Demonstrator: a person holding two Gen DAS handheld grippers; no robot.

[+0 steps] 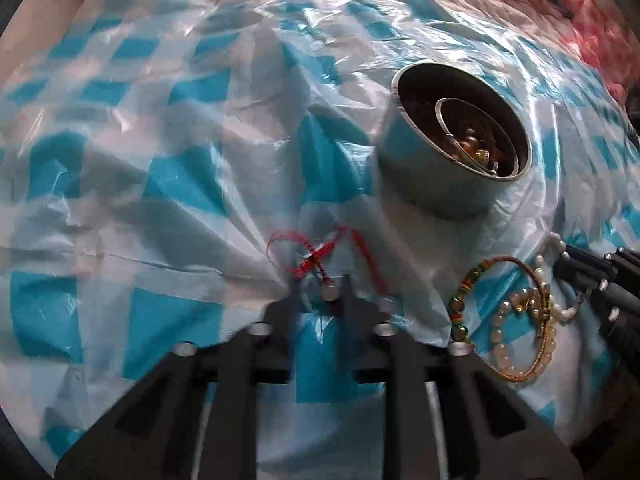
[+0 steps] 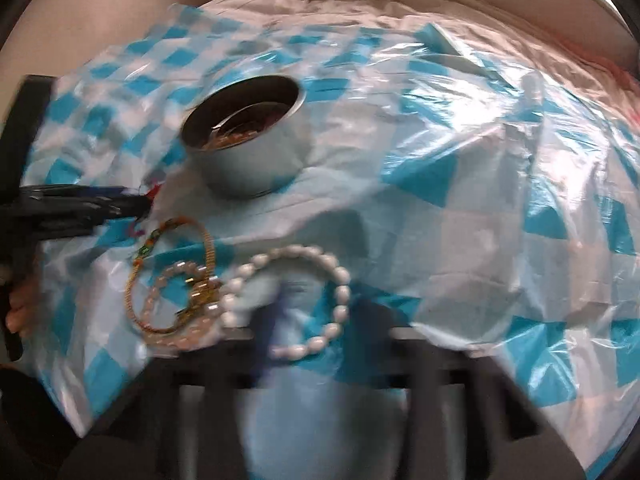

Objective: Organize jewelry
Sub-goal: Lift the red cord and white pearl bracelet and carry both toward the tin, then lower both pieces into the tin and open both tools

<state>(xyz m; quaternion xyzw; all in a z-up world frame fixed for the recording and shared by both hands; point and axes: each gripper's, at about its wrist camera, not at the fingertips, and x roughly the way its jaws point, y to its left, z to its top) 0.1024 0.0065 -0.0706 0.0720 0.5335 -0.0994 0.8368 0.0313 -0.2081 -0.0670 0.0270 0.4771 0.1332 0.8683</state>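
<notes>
A round metal tin (image 1: 460,140) holding several beaded pieces stands on the blue-and-white checked plastic sheet (image 1: 160,160); it also shows in the right wrist view (image 2: 248,136). A red cord bracelet (image 1: 320,254) lies just ahead of my left gripper (image 1: 320,300), whose fingers stand apart around it. A gold braided bracelet with coloured beads (image 1: 516,316) and pearl bracelets (image 1: 516,320) lie to its right. In the right wrist view a white pearl bracelet (image 2: 304,300) lies between the spread fingers of my right gripper (image 2: 316,320), beside the gold bracelet (image 2: 172,276).
The plastic sheet (image 2: 480,200) is crumpled with raised folds. Pink material (image 1: 592,40) lies at the far right edge. The right gripper's body (image 1: 600,280) sits beside the bracelets; the left gripper (image 2: 80,204) shows at left.
</notes>
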